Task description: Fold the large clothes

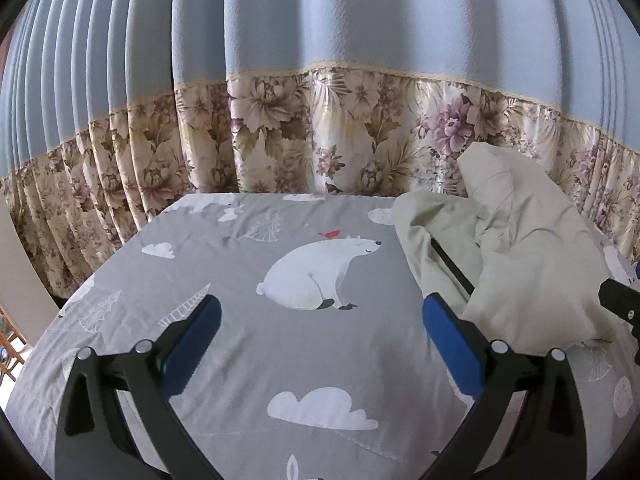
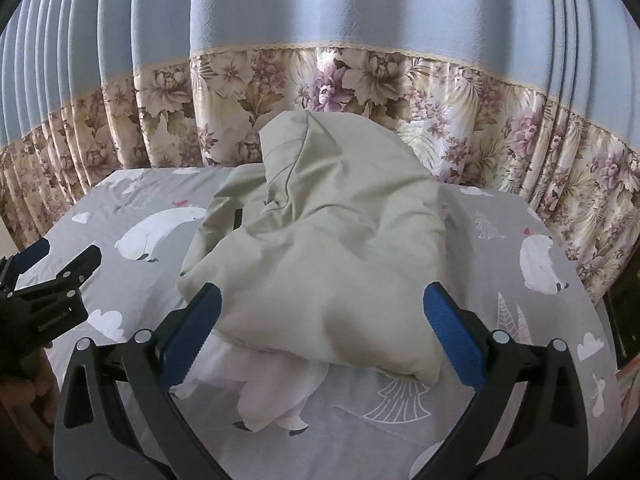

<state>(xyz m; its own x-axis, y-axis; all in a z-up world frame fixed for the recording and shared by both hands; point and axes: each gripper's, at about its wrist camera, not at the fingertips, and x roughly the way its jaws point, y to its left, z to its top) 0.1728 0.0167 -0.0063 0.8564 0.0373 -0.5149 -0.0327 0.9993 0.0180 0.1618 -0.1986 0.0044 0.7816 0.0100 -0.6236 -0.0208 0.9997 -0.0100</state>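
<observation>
A crumpled pale green garment [image 2: 328, 248] lies heaped on the bed, with white fabric [image 2: 256, 392] sticking out from under its near edge. My right gripper [image 2: 323, 304] stands wide open, its blue pads on either side of the heap's near end without pressing on it. In the left wrist view the same garment [image 1: 520, 264] is at the right, with a black strip [image 1: 452, 268] showing in a fold. My left gripper [image 1: 322, 316] is wide open over bare sheet to the left of the garment, with nothing between its pads. It also shows as the left gripper [image 2: 66, 254] at the left edge.
The bed has a grey sheet [image 1: 248, 360] printed with polar bears and clouds. A blue curtain with a floral lower band [image 1: 320, 128] hangs close behind the far edge. A person's hand [image 2: 24, 392] holds the left gripper. The bed's left edge [image 1: 36, 344] drops off.
</observation>
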